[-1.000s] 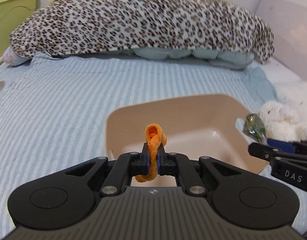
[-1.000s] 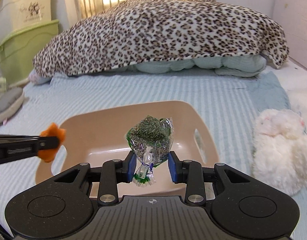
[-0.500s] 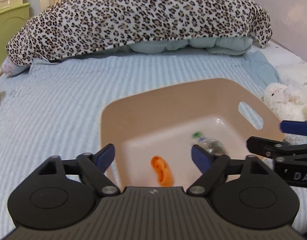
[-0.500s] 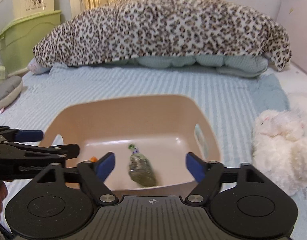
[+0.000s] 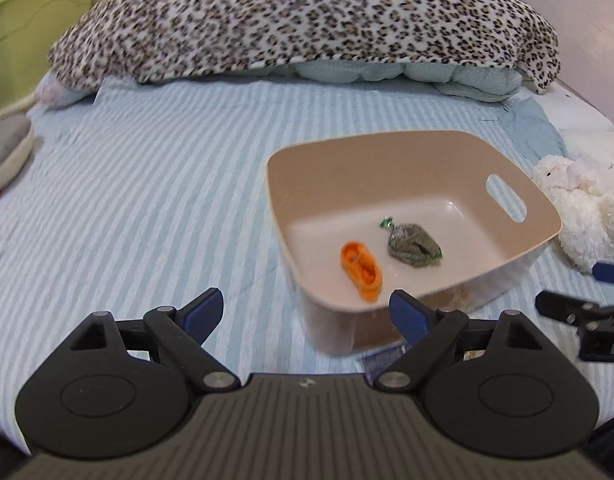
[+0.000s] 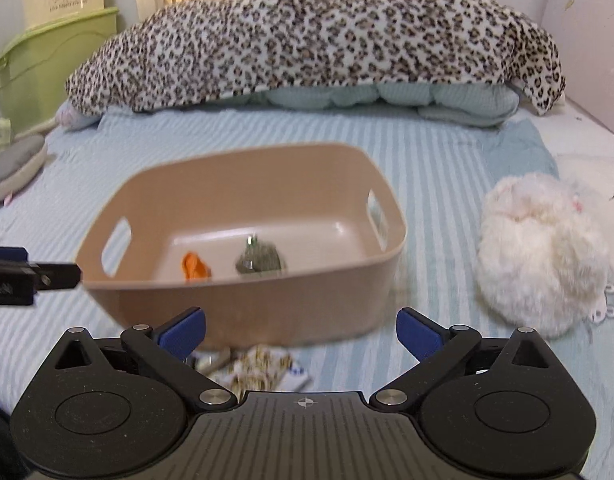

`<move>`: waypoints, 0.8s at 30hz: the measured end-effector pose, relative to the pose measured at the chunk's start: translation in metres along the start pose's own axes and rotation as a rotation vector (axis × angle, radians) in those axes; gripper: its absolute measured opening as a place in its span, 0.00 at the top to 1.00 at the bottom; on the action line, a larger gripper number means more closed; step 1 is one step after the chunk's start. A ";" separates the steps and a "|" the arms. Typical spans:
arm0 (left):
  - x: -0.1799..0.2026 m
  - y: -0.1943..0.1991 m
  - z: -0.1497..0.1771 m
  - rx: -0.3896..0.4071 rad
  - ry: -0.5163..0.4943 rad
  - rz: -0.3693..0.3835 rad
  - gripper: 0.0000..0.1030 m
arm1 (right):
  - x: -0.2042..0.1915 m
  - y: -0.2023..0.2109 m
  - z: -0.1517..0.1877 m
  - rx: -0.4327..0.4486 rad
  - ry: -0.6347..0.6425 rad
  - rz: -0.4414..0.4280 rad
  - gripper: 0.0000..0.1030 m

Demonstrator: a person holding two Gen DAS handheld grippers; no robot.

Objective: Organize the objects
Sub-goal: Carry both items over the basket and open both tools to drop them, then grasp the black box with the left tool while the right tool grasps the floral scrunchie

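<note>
A beige plastic bin (image 5: pixel 539 216) (image 6: pixel 247 300) sits on the striped bed. Inside it lie an orange hair tie (image 5: pixel 361 265) (image 6: pixel 195 266) and a small clear bag of green stuff (image 5: pixel 414 245) (image 6: pixel 261 262). My left gripper (image 5: pixel 307 312) is open and empty, held near the bin's front left corner. My right gripper (image 6: pixel 301 330) is open and empty, just before the bin's front wall. Each gripper's tip shows at the edge of the other's view.
A white plush toy (image 6: pixel 543 264) (image 5: pixel 587 208) lies right of the bin. A small printed packet (image 6: pixel 259 368) lies on the bed in front of the bin. A leopard blanket (image 6: pixel 315 36) is piled at the back. A green storage box (image 6: pixel 47 64) stands at left.
Both grippers opened and dropped the hair tie and the bag into the bin, then drew back toward me; the left one shifted left.
</note>
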State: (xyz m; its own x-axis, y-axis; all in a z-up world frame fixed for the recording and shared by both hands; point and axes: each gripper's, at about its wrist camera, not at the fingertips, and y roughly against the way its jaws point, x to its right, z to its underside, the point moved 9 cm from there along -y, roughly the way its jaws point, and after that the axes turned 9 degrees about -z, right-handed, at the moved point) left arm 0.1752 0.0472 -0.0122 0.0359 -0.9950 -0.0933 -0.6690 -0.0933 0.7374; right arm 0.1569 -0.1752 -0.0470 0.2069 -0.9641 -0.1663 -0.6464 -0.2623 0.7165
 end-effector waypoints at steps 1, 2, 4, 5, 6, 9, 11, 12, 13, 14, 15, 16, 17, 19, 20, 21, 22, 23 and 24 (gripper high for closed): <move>-0.002 0.000 0.004 -0.011 0.009 0.006 0.12 | -0.001 -0.001 0.004 -0.013 0.001 0.001 0.00; -0.003 0.000 0.008 -0.024 0.014 0.009 0.12 | -0.004 -0.003 0.009 -0.023 0.001 0.001 0.00; -0.006 -0.003 0.018 -0.048 0.022 0.001 0.12 | -0.008 -0.006 0.017 -0.041 0.006 -0.005 0.00; -0.007 -0.006 0.023 -0.061 0.024 -0.005 0.12 | -0.011 -0.008 0.021 -0.049 0.012 -0.005 0.00; -0.008 -0.009 0.029 -0.076 0.024 -0.010 0.12 | -0.014 -0.010 0.024 -0.058 0.021 -0.004 0.00; -0.007 -0.018 0.045 -0.120 0.015 -0.014 0.12 | -0.022 -0.017 0.035 -0.083 0.053 0.002 0.00; -0.005 -0.023 0.054 -0.138 0.001 -0.019 0.12 | -0.025 -0.024 0.041 -0.104 0.066 0.004 0.00; -0.003 -0.025 0.058 -0.146 -0.007 -0.021 0.12 | -0.026 -0.027 0.044 -0.113 0.068 0.003 0.00; -0.002 -0.027 0.061 -0.152 -0.015 -0.022 0.12 | -0.026 -0.031 0.047 -0.122 0.069 0.003 0.00; 0.000 -0.030 0.063 -0.158 -0.021 -0.023 0.12 | -0.026 -0.035 0.050 -0.131 0.068 0.003 0.00; 0.001 -0.032 0.066 -0.163 -0.026 -0.022 0.12 | -0.026 -0.038 0.051 -0.138 0.068 0.003 0.00; 0.004 -0.034 0.068 -0.168 -0.031 -0.019 0.12 | -0.027 -0.042 0.053 -0.144 0.067 0.003 0.00; 0.005 -0.037 0.070 -0.172 -0.035 -0.014 0.12 | -0.027 -0.045 0.054 -0.147 0.068 0.003 0.00; 0.008 -0.045 0.075 -0.181 -0.038 -0.014 0.12 | -0.028 -0.052 0.055 -0.135 0.083 -0.025 0.01; 0.008 -0.049 0.077 -0.187 -0.034 -0.020 0.12 | -0.027 -0.054 0.056 -0.142 0.075 -0.033 0.03; 0.008 -0.053 0.079 -0.194 -0.029 -0.025 0.12 | -0.027 -0.056 0.056 -0.146 0.067 -0.040 0.07; 0.008 -0.057 0.081 -0.200 -0.025 -0.024 0.13 | -0.027 -0.057 0.057 -0.148 0.062 -0.044 0.08; 0.008 -0.060 0.082 -0.206 -0.022 -0.022 0.13 | -0.027 -0.058 0.056 -0.149 0.062 -0.045 0.10; 0.008 -0.063 0.084 -0.213 -0.021 -0.021 0.13 | -0.027 -0.059 0.056 -0.149 0.067 -0.043 0.12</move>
State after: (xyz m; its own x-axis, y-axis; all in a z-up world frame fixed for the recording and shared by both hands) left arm 0.1549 0.0479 -0.1156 0.0316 -0.9920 -0.1224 -0.4965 -0.1218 0.8594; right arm 0.1485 -0.1362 -0.1225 0.2837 -0.9459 -0.1575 -0.5211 -0.2899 0.8027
